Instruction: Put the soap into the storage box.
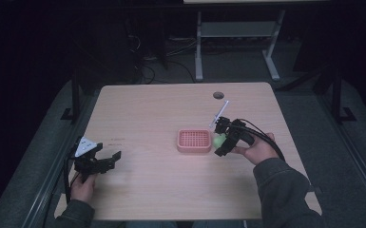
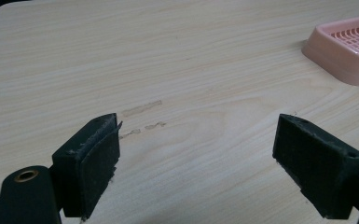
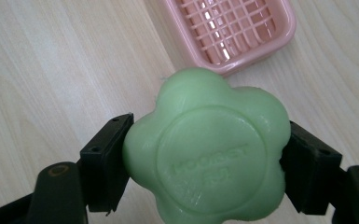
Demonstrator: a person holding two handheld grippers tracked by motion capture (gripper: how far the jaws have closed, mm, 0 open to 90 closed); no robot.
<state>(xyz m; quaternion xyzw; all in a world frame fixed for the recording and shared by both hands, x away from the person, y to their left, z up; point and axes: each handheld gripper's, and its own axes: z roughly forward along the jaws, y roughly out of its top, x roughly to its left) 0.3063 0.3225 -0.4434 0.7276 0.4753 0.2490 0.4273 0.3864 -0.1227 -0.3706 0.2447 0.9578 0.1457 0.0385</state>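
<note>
My right gripper's (image 3: 205,163) black fingers (image 3: 105,158) are clamped against both sides of a pale green, flower-shaped bar of soap (image 3: 207,154), which I hold off the light wooden table (image 1: 147,185) just beside the right edge of the pink plastic soap dish with a slotted grid floor (image 1: 194,140). My left gripper (image 2: 198,158) sits low near the table's left edge, well apart from the dish, its jaws spread wide with bare wood between them and gripping nothing
</note>
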